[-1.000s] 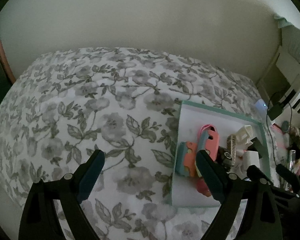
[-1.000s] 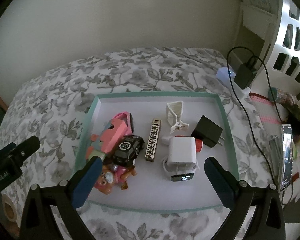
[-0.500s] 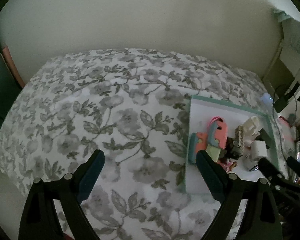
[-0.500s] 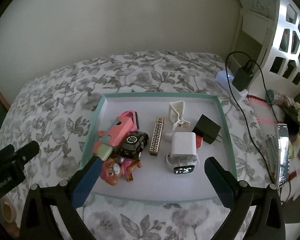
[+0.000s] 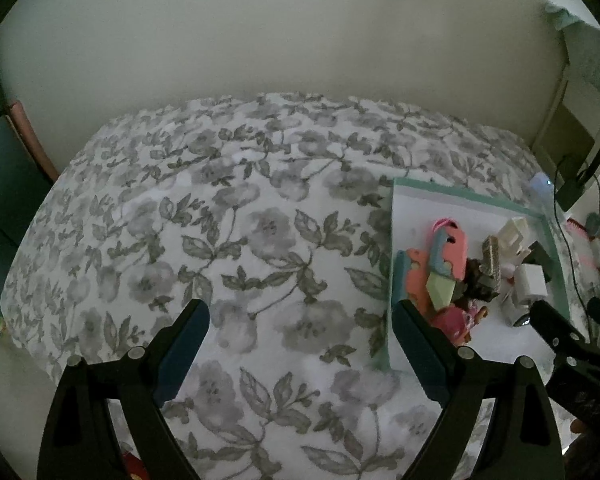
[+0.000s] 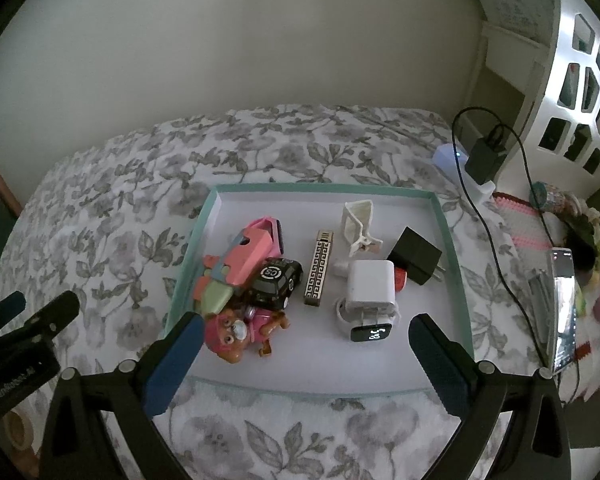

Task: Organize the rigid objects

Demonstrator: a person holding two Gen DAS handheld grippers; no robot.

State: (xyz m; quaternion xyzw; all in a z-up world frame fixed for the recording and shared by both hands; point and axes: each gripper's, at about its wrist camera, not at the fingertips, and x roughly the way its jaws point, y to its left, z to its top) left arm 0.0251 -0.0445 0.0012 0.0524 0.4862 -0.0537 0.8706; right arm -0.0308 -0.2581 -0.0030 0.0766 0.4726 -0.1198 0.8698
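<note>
The left tool (image 5: pixel 300 316) hangs above the floral bedspread (image 5: pixel 228 240), its jaws spread wide with nothing between them, aimed at bare cloth left of the teal-rimmed tray (image 5: pixel 392 240). The right tool (image 6: pixel 306 324) hangs over the tray's near edge, jaws likewise wide and empty, pointed down at the tray's contents.

Only the right wrist view lays the tray (image 6: pixel 320 189) out in full: a pink toy vehicle (image 6: pixel 250 254) at the left touching a black toy car (image 6: pixel 274 282), with a pink-and-brown toy figure (image 6: pixel 240 332) just nearer. A patterned gold-and-black bar (image 6: pixel 319 268) lies in the middle, a white clip (image 6: pixel 358 226) farther back, a white charger (image 6: pixel 370 284) resting over a smartwatch (image 6: pixel 370 334) with a lit display, and a black plug adapter (image 6: pixel 416 256) at the right.

The left wrist view shows these things bunched and partly hidden at its right side, and much more of the open bedspread.
</note>
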